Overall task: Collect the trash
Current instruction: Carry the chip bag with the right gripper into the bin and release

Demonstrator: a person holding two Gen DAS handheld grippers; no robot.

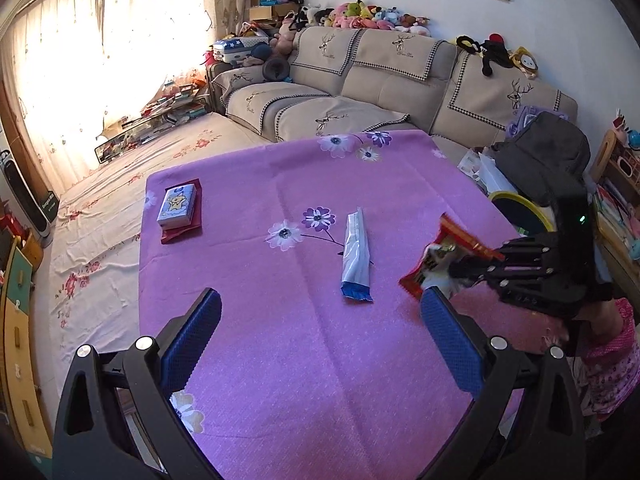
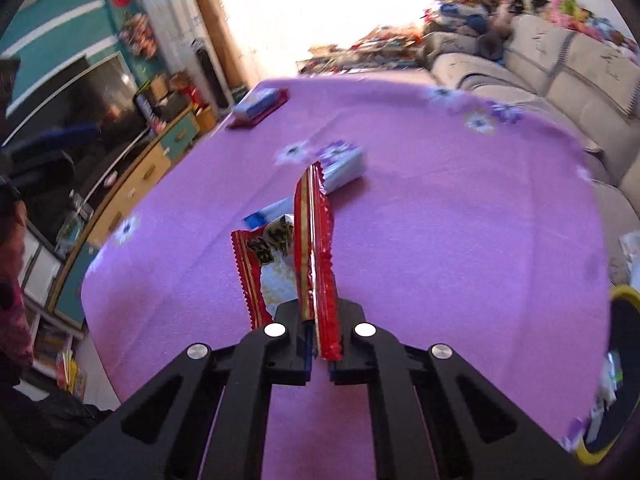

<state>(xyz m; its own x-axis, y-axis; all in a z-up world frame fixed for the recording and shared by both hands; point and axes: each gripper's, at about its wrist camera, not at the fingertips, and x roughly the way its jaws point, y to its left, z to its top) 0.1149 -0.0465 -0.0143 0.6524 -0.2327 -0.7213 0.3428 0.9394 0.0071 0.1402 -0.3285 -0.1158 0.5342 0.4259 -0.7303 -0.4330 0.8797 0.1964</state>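
right gripper [image 2: 318, 344] is clamping the red snack wrapper [image 2: 316, 264], jaws pinched together on its lower edge. the wrapper is standing up out of the fingers, folded, one flap hanging off to the left of the left finger with its printed face showing. in the left wrist view the same wrapper [image 1: 436, 264] is sticking out ahead of the right gripper's [image 1: 460, 270] tips, lifted off the purple tablecloth [image 1: 304, 360], just beyond the left gripper's right finger pad [image 1: 452, 340].

left gripper [image 1: 320, 316] is sitting with jaws spread wide, nothing between the pads, only bare cloth showing in the gap.

blue and white wrapper [image 1: 356, 256] is lying flat on the cloth ahead of the left gripper's fingers, roughly in line with the gap, a bit toward the right finger, well apart from both pads. from the right wrist view that wrapper [image 2: 268, 214] is lying beyond the fingertips, partly hidden behind the red one, blurred.

tissue pack [image 1: 177, 206] is resting on a dark red mat [image 1: 182, 230], far ahead and left of the left finger.

yellow-rimmed bin [image 2: 622, 294] is showing well to the right of the right gripper's fingers, off the table edge; in the left wrist view its rim [image 1: 516, 198] is peeking out behind the right gripper body. contents are too blurred to tell.

a person's patterned sleeve [image 1: 616, 360] is showing behind the right gripper.
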